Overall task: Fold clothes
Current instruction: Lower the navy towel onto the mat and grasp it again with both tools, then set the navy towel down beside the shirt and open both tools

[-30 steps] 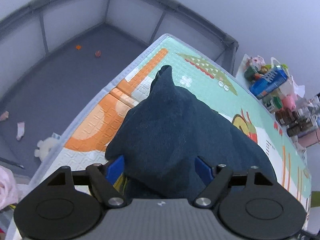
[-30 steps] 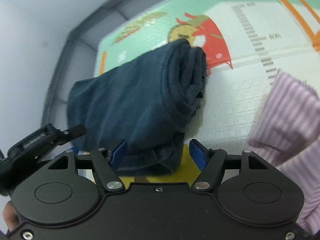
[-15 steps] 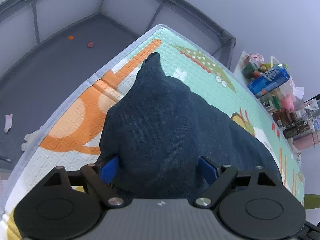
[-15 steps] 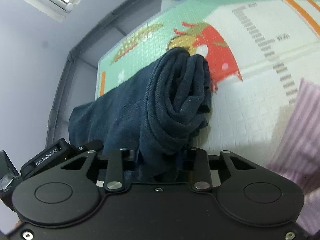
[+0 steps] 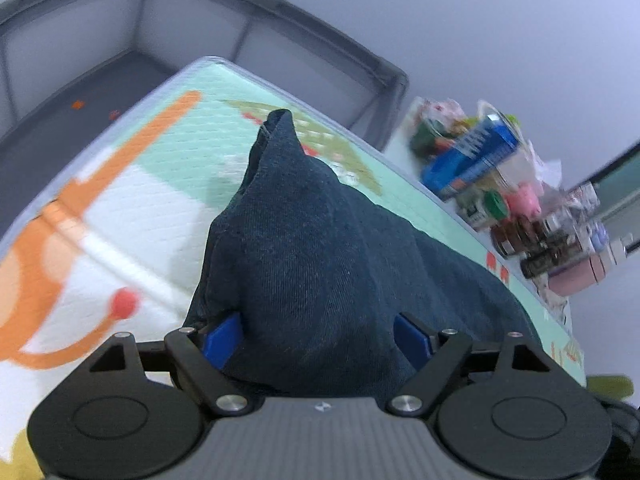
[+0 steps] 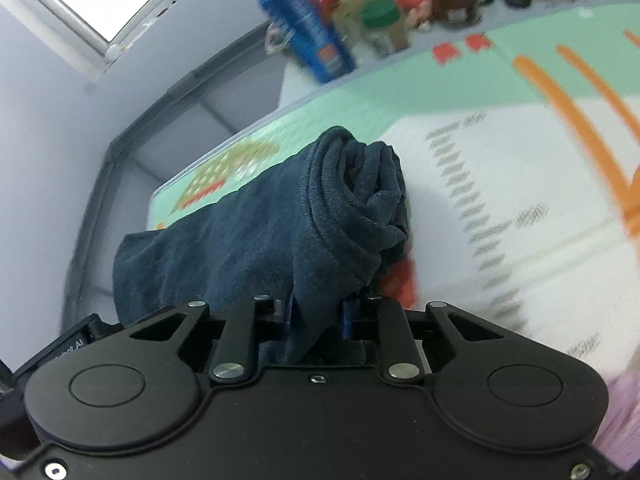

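A folded dark blue garment is held up over the patterned play mat, and its shadow falls on the mat. My left gripper has its jaws wide, with the blue pads pressed against both sides of the thick bundle. In the right wrist view the garment shows its rolled end. My right gripper is closing, and its pads pinch a narrow fold of the cloth. Part of the left gripper's body shows at the lower left of that view.
A grey mesh fence rings the mat's far corner. A side table beyond the mat's edge carries a blue box, jars and a blue can. A lilac cloth lies blurred at the right.
The right gripper's jaws came together from wide to a pinch on a fold of the garment. Both grippers moved across the mat with the garment, and the cluttered table looms nearer.
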`<state>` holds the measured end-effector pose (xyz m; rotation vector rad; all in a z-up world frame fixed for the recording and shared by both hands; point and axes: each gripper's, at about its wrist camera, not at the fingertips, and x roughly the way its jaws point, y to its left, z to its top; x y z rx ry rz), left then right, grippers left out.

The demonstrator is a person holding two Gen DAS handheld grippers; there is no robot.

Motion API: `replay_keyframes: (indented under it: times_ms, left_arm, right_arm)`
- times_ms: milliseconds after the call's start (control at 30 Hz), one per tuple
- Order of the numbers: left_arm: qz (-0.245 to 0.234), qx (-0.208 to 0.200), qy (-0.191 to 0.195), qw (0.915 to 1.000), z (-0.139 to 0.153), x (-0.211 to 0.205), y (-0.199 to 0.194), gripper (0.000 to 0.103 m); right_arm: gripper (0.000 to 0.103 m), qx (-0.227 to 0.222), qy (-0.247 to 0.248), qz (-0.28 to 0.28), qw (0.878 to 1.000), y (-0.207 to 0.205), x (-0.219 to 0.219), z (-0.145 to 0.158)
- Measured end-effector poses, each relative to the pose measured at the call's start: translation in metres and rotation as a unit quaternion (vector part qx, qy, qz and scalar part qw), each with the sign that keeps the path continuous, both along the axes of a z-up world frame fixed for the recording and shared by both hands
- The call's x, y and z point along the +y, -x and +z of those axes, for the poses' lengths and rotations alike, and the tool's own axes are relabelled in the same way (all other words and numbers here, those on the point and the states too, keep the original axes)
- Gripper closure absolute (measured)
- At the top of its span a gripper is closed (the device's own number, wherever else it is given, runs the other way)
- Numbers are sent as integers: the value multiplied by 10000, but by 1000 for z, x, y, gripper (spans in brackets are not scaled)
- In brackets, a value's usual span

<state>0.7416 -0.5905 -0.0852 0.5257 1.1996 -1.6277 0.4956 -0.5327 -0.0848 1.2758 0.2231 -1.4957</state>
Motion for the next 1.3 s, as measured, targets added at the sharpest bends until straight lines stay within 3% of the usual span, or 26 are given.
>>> replay_keyframes:
  times_ms: [400,733,867,1033,1200,1300]
  left_arm:
    - [-923,-339,160,9950,-1,-11,114,23]
    - [-1268,-451,214,9907,-6,-16,173,24]
    - [-1328,-549,243,9893,-6,-17,177,24]
    - [-1243,-265,167,9917,4,-21,156,33]
    - [-1318,-574,770,9866,43,-3,137,34]
    - [-1418,-565,926,9839,62,11,125,34]
  right_arm:
    - [85,488,-9,-570,9972,96,-6,-2]
    - [85,629,1,-1028,9927,151,4,-7]
    - [81,587,-49,-993,9933,158,3,-9]
    - [68,632,-85,-808,9947,156,11,0]
    - [64,669,-27,-658,9956,151,29,23]
    - [63,682,127,-486,9964,144,46,44]
